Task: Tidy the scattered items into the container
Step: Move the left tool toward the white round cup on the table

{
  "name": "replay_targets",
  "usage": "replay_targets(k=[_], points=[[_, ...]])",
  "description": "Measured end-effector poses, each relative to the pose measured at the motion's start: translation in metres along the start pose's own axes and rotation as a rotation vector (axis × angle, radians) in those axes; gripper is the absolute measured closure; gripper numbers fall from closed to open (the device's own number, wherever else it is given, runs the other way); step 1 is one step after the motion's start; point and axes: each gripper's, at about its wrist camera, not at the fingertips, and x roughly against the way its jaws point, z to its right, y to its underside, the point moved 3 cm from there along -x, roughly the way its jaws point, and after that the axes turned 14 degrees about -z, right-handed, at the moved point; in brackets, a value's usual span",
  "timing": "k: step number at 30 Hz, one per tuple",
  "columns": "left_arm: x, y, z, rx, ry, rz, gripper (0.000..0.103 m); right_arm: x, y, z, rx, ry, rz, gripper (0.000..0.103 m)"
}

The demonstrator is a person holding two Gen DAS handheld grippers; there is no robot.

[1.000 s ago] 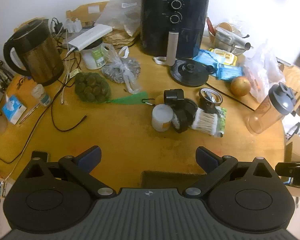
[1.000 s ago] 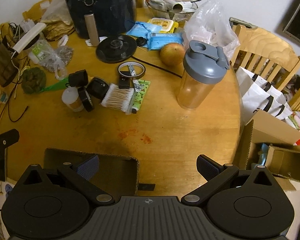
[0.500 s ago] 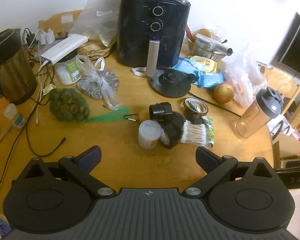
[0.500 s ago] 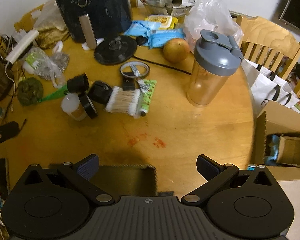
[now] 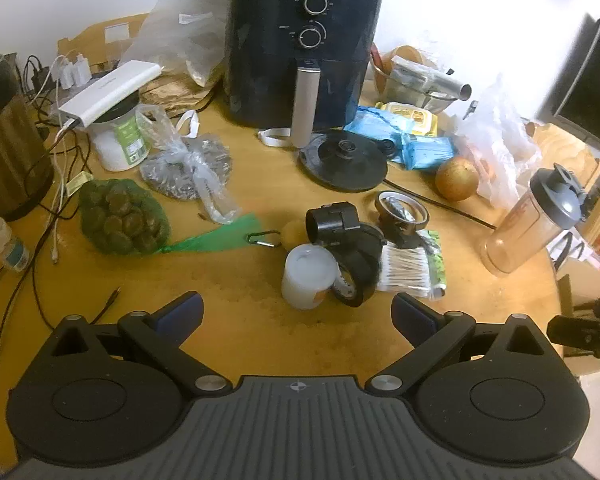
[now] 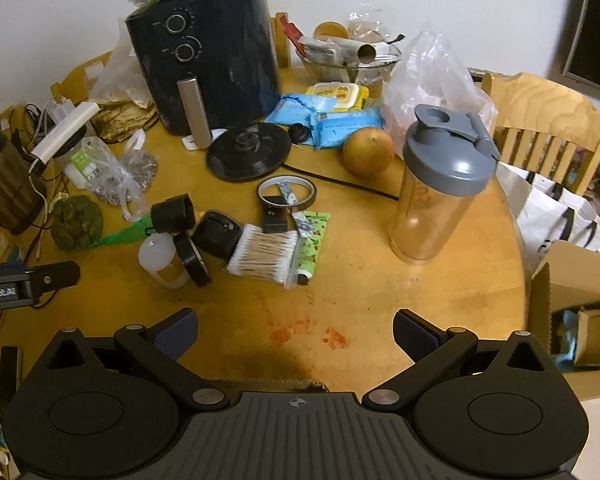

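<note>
A cluster of small items lies mid-table: a white jar (image 5: 309, 276) (image 6: 162, 258), a black tape roll (image 5: 354, 276) (image 6: 192, 259), a black cap (image 5: 332, 220) (image 6: 173, 213), a pack of cotton swabs (image 5: 406, 272) (image 6: 264, 254), a green tube (image 6: 313, 236) and a clear tape ring (image 5: 401, 208) (image 6: 286, 194). My left gripper (image 5: 298, 312) is open and empty, just short of the jar. My right gripper (image 6: 296, 330) is open and empty over bare wood. Only the rim of a cardboard container (image 6: 268, 383) shows under the right gripper.
A black air fryer (image 5: 300, 44) stands at the back, a kettle (image 5: 8, 140) at the left with cables. A shaker bottle (image 6: 436, 184), an orange (image 6: 367, 151), a kettle base (image 6: 249, 152), bags and wipes crowd the far side. A chair (image 6: 548, 120) and boxes stand right.
Both grippers have moved forward over the table toward the item cluster. The cardboard container has slid almost out of both views. Both stay open.
</note>
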Motion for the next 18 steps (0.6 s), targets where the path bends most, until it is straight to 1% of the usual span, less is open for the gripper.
replay_targets(k=[3, 6, 12, 13, 14, 15, 18], points=[[-0.004, -0.002, 0.000, -0.016, 0.003, 0.018, 0.000, -0.001, -0.003, 0.003, -0.006, -0.050, 0.005, 0.000], [-0.012, -0.004, 0.001, -0.034, -0.009, 0.024, 0.000, -0.003, -0.005, 0.005, -0.029, -0.093, 0.003, 0.000], [-0.028, -0.008, 0.004, -0.058, -0.008, 0.025, 0.001, -0.007, -0.005, 0.009, -0.026, -0.100, -0.007, 0.000], [-0.032, -0.010, 0.004, -0.063, -0.010, 0.021, 0.003, -0.007, -0.004, 0.011, -0.031, -0.107, -0.009, 0.000], [-0.036, -0.010, 0.004, -0.068, -0.011, 0.015, 0.014, -0.008, -0.003, 0.012, -0.034, -0.115, -0.010, 0.000], [-0.040, -0.011, 0.005, -0.072, -0.014, 0.006, 0.016, -0.007, -0.003, 0.014, -0.050, -0.126, -0.009, 0.000], [-0.054, -0.015, 0.006, -0.081, -0.025, -0.007, 0.016, -0.006, -0.001, 0.018, -0.050, -0.143, -0.008, 0.000]])
